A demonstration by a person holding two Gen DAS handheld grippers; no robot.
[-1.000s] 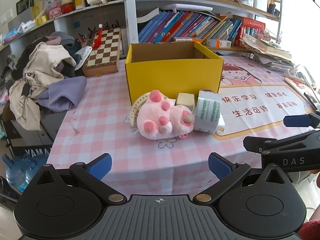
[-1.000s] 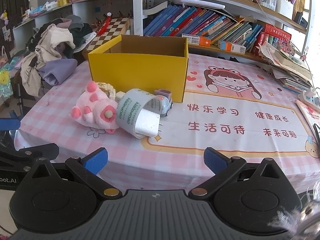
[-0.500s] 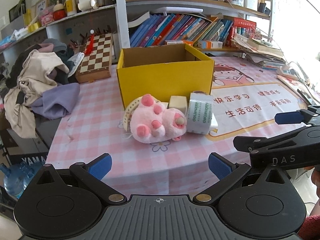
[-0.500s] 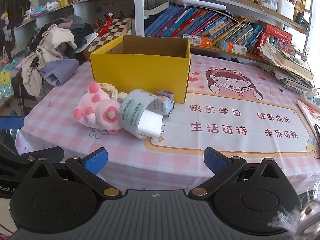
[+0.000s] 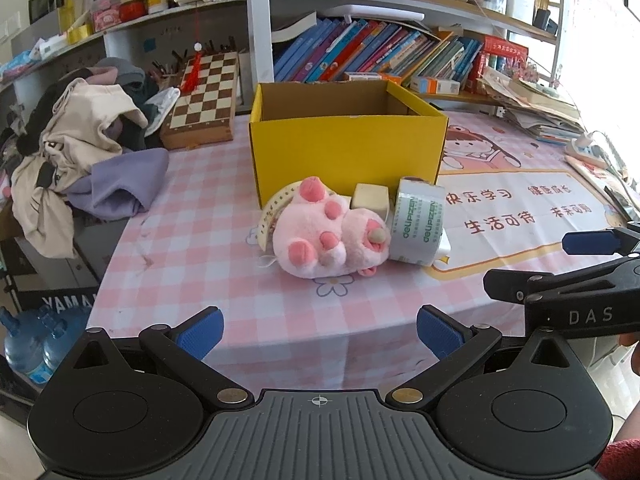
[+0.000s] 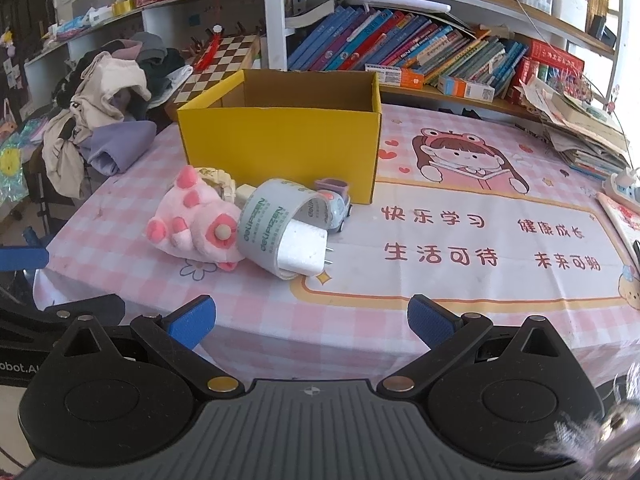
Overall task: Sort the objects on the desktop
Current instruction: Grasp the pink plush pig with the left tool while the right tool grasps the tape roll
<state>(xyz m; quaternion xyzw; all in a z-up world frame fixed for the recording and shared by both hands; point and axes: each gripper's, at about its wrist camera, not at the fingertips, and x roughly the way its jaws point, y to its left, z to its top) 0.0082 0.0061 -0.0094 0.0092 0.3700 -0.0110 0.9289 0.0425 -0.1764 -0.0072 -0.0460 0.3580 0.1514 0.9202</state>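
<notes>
An open yellow cardboard box (image 5: pixel 348 148) (image 6: pixel 280 148) stands on the pink checked tablecloth. In front of it lie a pink plush toy (image 5: pixel 324 236) (image 6: pixel 192 224), a roll of clear tape (image 5: pixel 418 220) (image 6: pixel 268 220), a white charger plug (image 6: pixel 302 250) inside the roll, a small cream cube (image 5: pixel 370 198), a beaded bracelet (image 5: pixel 276 208) and a small toy car (image 6: pixel 334 204). My left gripper (image 5: pixel 318 330) is open and empty, short of the table's front edge. My right gripper (image 6: pixel 310 318) is open and empty, also short of the edge.
A heap of clothes (image 5: pixel 80 152) lies at the table's left. A chessboard (image 5: pixel 204 100) leans behind the box. Bookshelves (image 5: pixel 380 56) line the back. Stacked papers (image 6: pixel 580 132) and a power strip (image 6: pixel 624 188) sit at the right. Water bottles (image 5: pixel 28 344) stand on the floor.
Both grippers have drawn back slightly from the table, so the objects look a little farther away. Nothing on the table has moved.
</notes>
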